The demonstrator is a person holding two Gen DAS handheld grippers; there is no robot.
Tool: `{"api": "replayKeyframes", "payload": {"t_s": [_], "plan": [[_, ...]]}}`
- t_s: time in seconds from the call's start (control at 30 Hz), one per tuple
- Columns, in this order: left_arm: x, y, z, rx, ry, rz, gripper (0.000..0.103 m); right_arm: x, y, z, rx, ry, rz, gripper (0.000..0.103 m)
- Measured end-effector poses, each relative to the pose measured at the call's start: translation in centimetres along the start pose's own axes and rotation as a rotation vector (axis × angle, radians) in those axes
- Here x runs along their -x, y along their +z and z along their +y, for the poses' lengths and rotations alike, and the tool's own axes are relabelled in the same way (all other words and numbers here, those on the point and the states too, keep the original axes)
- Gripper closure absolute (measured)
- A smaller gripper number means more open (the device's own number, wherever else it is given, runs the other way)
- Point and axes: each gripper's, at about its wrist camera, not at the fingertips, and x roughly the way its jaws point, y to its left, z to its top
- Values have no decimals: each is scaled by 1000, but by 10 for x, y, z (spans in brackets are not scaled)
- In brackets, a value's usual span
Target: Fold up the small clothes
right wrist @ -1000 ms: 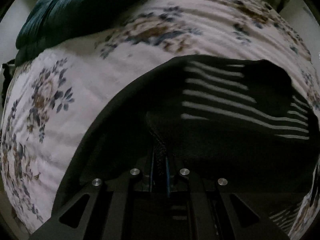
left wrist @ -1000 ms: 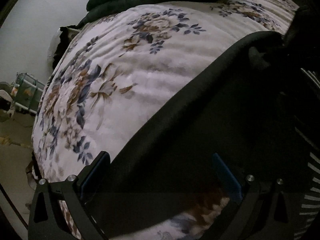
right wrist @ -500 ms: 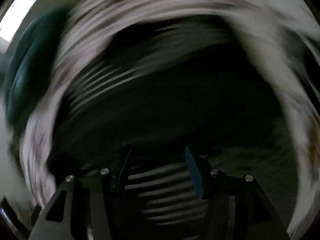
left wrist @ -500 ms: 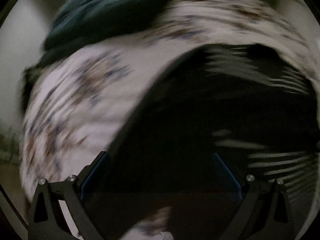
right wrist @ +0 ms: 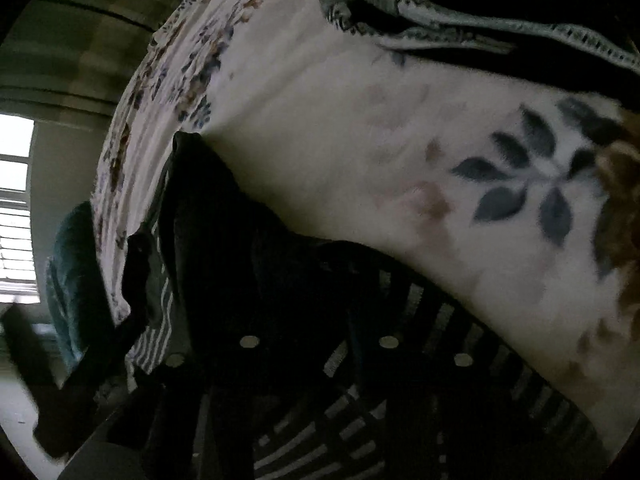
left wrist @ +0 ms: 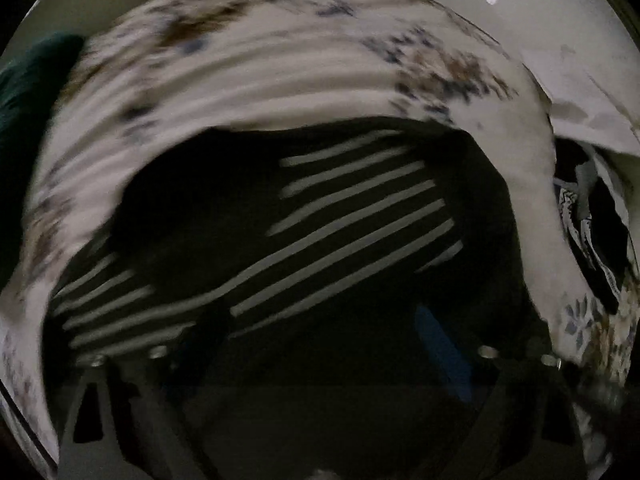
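Shirt (left wrist: 352,232), black with white stripes, lies on the floral bedspread (left wrist: 256,80), partly folded, so the bed serves as the work surface.

Left gripper (left wrist: 312,344) points down over the shirt. Its jaws have just been closing a little from full spread but are wide apart; nothing pinched, only cloth lying below them. I read this as lining up for a fresh grab at an edge, hence the wide gap.

Right gripper (right wrist: 316,344) sits low at the shirt's striped part (right wrist: 400,360), near the blanket. Its jaws have just been closing after opening; they look nearly together, with dark cloth around the tips. Too dark for me to tell whether the pads actually pinch fabric.

A dark pile with patterned trim (right wrist: 460,28) sits well apart at the bed's far side, probably other laundry kept out of the fold area. Teal cushion (right wrist: 76,280) at the bed end.

My read: mid-fold, regrasp step. Risk: soft bedspread gets pinched along with the shirt.
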Motion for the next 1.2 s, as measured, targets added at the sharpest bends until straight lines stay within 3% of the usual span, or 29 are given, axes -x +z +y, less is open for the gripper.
{"api": "replayKeyframes", "payload": {"t_s": [0.1, 0.13, 0.17, 0.2, 0.33, 0.5, 0.6, 0.63, 0.67, 0.7, 0.73, 0.8, 0.9, 0.93, 0.97, 1.03, 1.2], "plan": [[-25, 12, -22, -95, -12, 43, 42, -9, -7, 3, -1, 17, 7, 83], [-30, 13, -28, -123, -4, 56, 61, -13, -7, 9, -3, 19, 9, 85], [-34, 15, -34, -157, -16, 64, 88, -14, -7, 9, -5, 28, 12, 91], [-34, 16, -36, -162, -34, 50, 100, -15, -7, 7, -3, 29, 16, 95], [-24, 22, -19, -95, 3, -4, 103, -11, -5, 10, 17, 11, 6, 99], [-24, 24, 11, 2, -6, 21, 103, -2, -4, 7, 34, -56, -2, 99], [-11, 19, 15, 48, -106, 5, 100, -1, -4, 10, 56, -88, 2, 99], [-8, 19, 14, 51, -139, 2, 90, 0, -4, 11, 66, -93, 4, 99], [-7, 19, 10, 49, -194, 7, 65, 0, -3, 12, 73, -90, 9, 99], [-7, 17, 9, 49, -242, 7, 51, -2, -2, 14, 76, -81, 34, 99], [-8, 18, 4, 52, -288, 0, 30, -3, 0, 13, 68, -76, 44, 98], [-5, 18, -2, 48, -370, -24, 30, -2, 3, 9, 47, -41, 61, 96], [-8, 24, -19, 12, -391, -35, 30, -4, 8, 3, 29, -29, 82, 87], [-10, 25, -23, -6, -388, -37, 31, -5, 9, 2, 25, -25, 85, 87], [-14, 27, -30, -34, -368, -27, 47, -6, 10, 0, 20, -24, 89, 87], [-28, 38, -41, -73, -371, -5, 100, -8, 11, -5, 5, -11, 94, 87], [-29, 50, -35, -15, -350, -27, 101, -5, 9, -4, 8, 2, 54, 96]]}}
